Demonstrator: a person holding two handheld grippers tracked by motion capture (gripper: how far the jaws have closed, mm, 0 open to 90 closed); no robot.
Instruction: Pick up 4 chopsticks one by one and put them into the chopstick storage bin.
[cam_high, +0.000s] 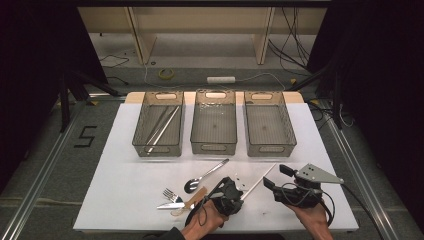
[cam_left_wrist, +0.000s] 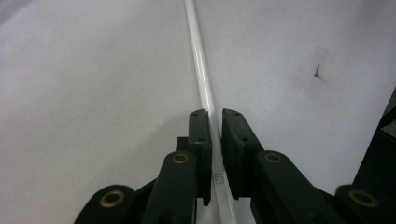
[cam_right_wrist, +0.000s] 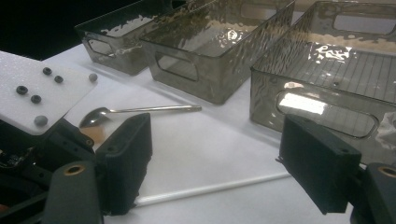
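A thin white stick (cam_high: 260, 181) lies slanted on the white table top near the front edge. My left gripper (cam_high: 242, 195) comes down on its near end. In the left gripper view its two black jaws (cam_left_wrist: 214, 114) stand close on either side of the stick (cam_left_wrist: 201, 65), shut on it. My right gripper (cam_high: 278, 176) is held just to the right of the stick, above the table, with a grey plate on top. In the right gripper view its jaws (cam_right_wrist: 217, 140) are wide apart with nothing between them, and the stick (cam_right_wrist: 210, 187) lies below them.
Three clear grey bins stand in a row at the back: left bin (cam_high: 156, 148) with long metal sticks inside, middle bin (cam_high: 213, 147), right bin (cam_high: 272, 148). A spoon (cam_high: 205, 176), a fork (cam_high: 172, 195) and a wooden-handled knife (cam_high: 192, 201) lie left of my left gripper.
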